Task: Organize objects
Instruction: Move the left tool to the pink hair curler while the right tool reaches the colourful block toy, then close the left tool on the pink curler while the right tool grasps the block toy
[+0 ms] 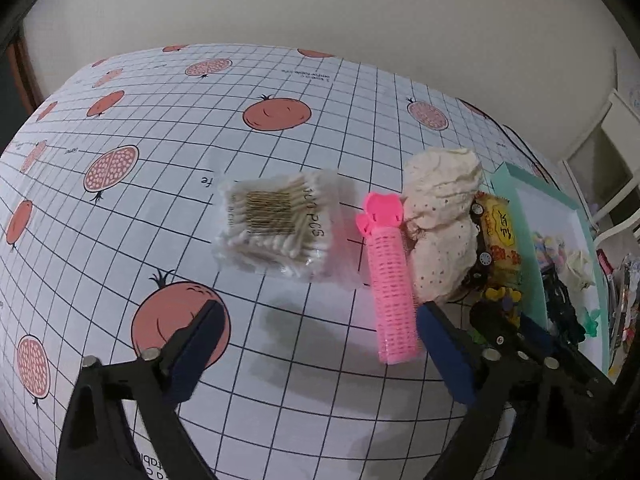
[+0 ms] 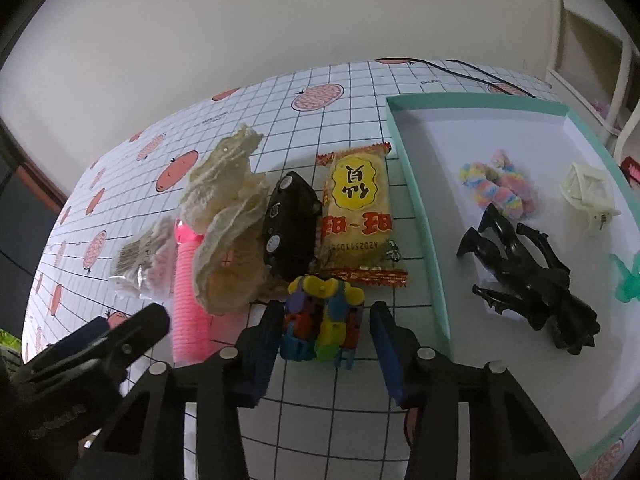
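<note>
A mint-edged tray [image 2: 416, 208] at three o'clock on the worktop [image 1: 280, 128] holds a pastel scrunchie [image 2: 498, 190], a cream hair clip [image 2: 588, 192], a black claw clip [image 2: 528, 268] and a green clip [image 2: 626, 276] at its right rim. Left of the tray lie a yellow snack packet [image 2: 358, 216] printed with Chinese characters and "A20251105", a black toy car [image 2: 290, 224], a cream lace cloth [image 2: 228, 224], a pink hair roller [image 1: 390, 276] and a cotton-swab pack [image 1: 276, 224] marked "PCS". The right gripper [image 2: 322, 332] has its fingers spread wide either side of a multicoloured block toy [image 2: 322, 320], not gripping it. The left gripper [image 1: 320, 344] is wide open and empty, the roller just inside its right finger.
</note>
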{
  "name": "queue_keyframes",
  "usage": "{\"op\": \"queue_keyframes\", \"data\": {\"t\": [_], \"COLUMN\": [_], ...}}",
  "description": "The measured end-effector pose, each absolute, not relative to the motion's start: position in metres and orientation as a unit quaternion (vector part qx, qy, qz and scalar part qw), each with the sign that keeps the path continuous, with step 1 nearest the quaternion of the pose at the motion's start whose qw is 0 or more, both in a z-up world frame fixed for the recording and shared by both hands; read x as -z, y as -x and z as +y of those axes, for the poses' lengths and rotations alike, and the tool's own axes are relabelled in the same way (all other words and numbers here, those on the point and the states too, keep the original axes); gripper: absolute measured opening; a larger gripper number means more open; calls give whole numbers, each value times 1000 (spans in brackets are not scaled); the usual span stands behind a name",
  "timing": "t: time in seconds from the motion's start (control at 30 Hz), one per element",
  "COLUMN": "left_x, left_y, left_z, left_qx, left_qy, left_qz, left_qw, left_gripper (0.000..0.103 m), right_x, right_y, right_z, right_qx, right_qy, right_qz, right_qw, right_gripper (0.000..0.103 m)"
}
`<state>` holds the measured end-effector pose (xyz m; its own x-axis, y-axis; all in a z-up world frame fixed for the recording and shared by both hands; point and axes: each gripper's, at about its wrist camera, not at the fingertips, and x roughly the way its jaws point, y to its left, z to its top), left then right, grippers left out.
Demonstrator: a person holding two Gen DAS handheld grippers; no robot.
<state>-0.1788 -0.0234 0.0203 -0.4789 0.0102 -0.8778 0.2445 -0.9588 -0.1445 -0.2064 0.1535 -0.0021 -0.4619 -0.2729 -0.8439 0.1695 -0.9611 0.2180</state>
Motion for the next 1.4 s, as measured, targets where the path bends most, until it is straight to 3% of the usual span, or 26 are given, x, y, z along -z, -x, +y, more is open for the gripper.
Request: {"op": "queue_keyframes", "data": {"t": [0.47, 1.13, 1.4], "left_x": [-16, -8, -7], "left_y": [185, 186, 188], "left_z": [-14, -17, -11], "left_qx": [851, 843, 840], "left_qy": [-506, -506, -508], "left_qz": [127, 177, 183], "left_qw": [54, 52, 49], "left_gripper": [72, 71, 58], "right_x": [2, 0, 0], "right_y": [208, 207, 207], "right_z": [156, 158, 157], "right_qx": [851, 849, 848], "right_qy": [-503, -505, -506], "right_qz": [-58, -46, -40], "right_qw": [142, 146, 151], "right_gripper": [41, 41, 41]}}
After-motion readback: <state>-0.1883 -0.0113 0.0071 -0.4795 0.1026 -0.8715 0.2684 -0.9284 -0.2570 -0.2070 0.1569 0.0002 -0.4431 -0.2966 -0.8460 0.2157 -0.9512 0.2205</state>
